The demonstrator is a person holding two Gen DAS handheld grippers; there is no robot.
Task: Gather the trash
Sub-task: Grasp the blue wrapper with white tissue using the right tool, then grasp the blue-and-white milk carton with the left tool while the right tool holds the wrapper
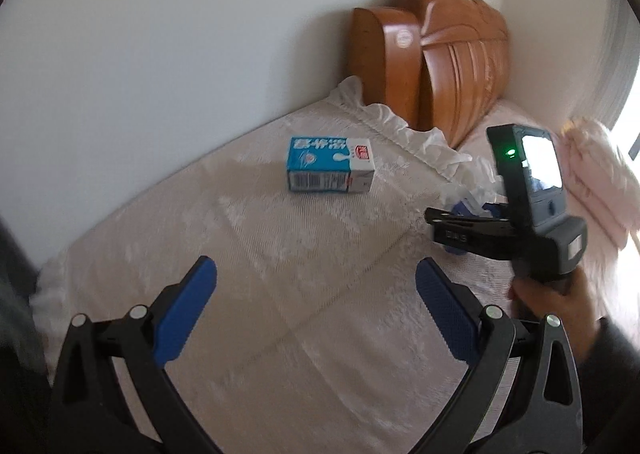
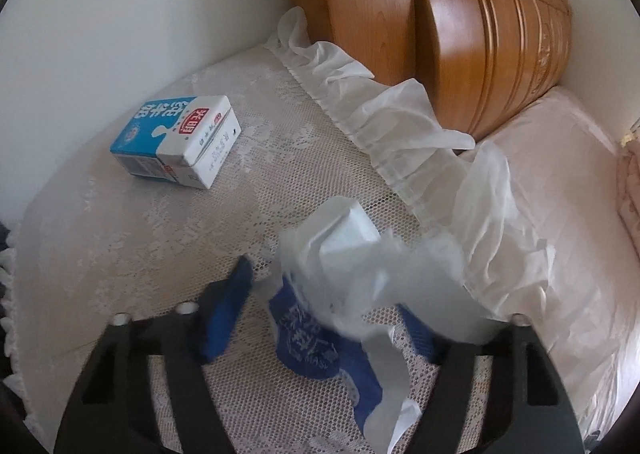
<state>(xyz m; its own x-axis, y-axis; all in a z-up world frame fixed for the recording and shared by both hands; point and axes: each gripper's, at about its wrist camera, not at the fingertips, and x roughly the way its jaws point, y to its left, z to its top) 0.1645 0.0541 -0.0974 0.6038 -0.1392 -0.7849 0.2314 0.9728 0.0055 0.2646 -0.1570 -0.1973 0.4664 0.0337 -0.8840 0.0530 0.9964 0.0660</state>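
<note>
Trash lay in two spots on the lace-covered bed (image 1: 280, 314): a blue-and-white rectangular milk carton (image 2: 176, 142) on its side, and a crumpled clear-and-blue plastic mask wrapper (image 2: 340, 294) bunched with white tissue.

The right gripper (image 2: 332, 318) had its blue-padded fingers (image 2: 228, 314) spread, and the wrapper sat between them, part of it rising above the pads. Whether either pad touched the plastic could not be told; the far pad was mostly hidden behind it. The carton lay well ahead and to the left of these fingers.

The left gripper (image 1: 316, 306) also stood spread, with nothing between its fingers; the carton (image 1: 330, 170) lay straight ahead of them, well apart.

The risks, as I judged them: the wrapper looked thin and slippery, so closing on a loose fold could let the bulk slide out or shed the tissue. Closing low might also snag the open lace weave and drag the cover. The white gauzy frill (image 2: 400, 126) just beyond the right fingertips could get pinched along with the wrapper.
</note>
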